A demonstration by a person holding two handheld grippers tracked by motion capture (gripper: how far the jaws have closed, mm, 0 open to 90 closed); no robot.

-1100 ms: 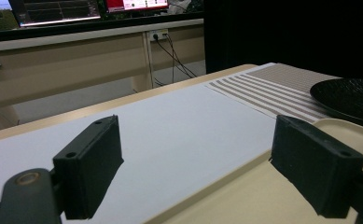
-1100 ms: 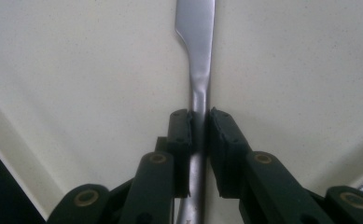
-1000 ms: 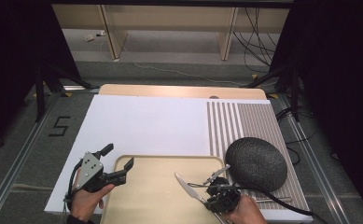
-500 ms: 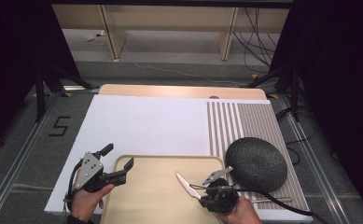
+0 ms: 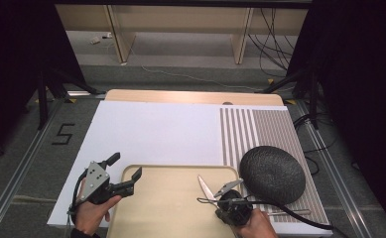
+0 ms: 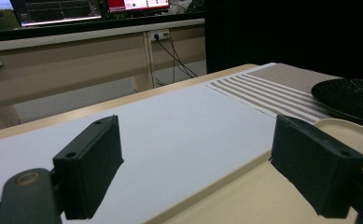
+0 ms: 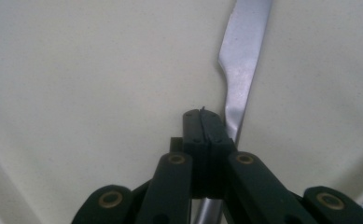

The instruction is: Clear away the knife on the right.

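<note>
since the right tongs [image 7: 202, 116] are pressed fully together with a metal handle running down between them, they seem to have the knife [image 7: 242, 60] pinched by its handle, the blade reaching out past the tips. the knife hangs low over the bare middle of the beige tray [image 5: 165, 208], blade flat and angled off to one side; in the high view it points up and to the left, away from the person. held that way, it looks meant to be laid down on the tray or carried across it.

the left tongs [image 5: 126, 166] are spread wide and hold nothing. they sit at the tray's near left corner, one jaw over the white sheet [image 5: 156, 134] covering the desk, the other over the tray's rim, probably waiting to steady the tray or to take a turn.

a black textured dish [image 5: 272, 173] rests just beside the tray's right edge on the striped mat [image 5: 270, 129], near the knife but not touching it.
</note>
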